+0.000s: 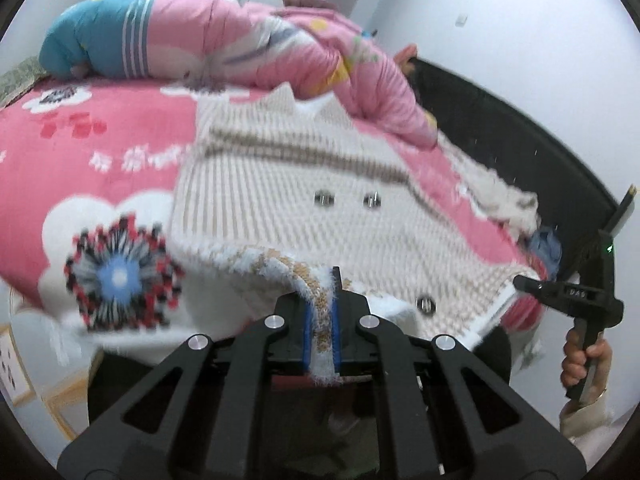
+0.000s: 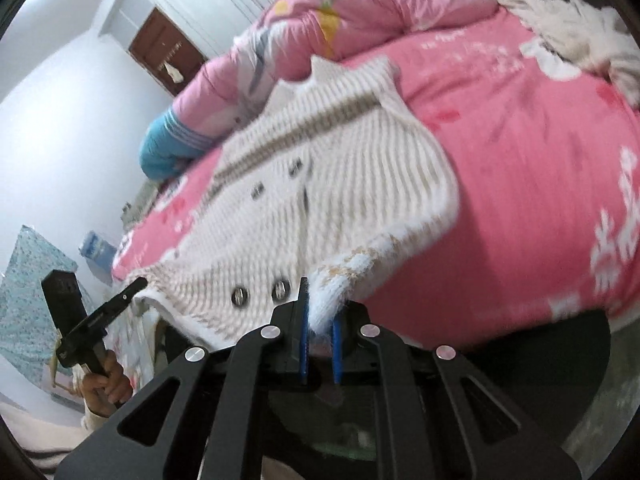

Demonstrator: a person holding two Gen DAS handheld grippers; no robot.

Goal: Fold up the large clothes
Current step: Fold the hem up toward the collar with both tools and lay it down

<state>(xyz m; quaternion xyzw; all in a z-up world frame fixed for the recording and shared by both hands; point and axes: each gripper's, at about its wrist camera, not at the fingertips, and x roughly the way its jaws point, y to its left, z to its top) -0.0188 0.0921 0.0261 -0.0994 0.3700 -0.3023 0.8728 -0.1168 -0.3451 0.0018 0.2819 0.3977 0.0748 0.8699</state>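
Pinching the cardigan [image 1: 288, 184] hem, my left gripper [image 1: 322, 320] and right gripper [image 2: 320, 320] are both gripping; its collar seemingly at twelve o'clock.

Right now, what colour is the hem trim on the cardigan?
Pale blue with tan flecks, on the cream cardigan; clearest in the right wrist view.

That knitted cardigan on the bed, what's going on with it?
A person is folding the cream knitted cardigan, which lies on a pink blanket. The left gripper and right gripper are each shut on the hem, at its two near corners. A pink quilt is bunched behind it.
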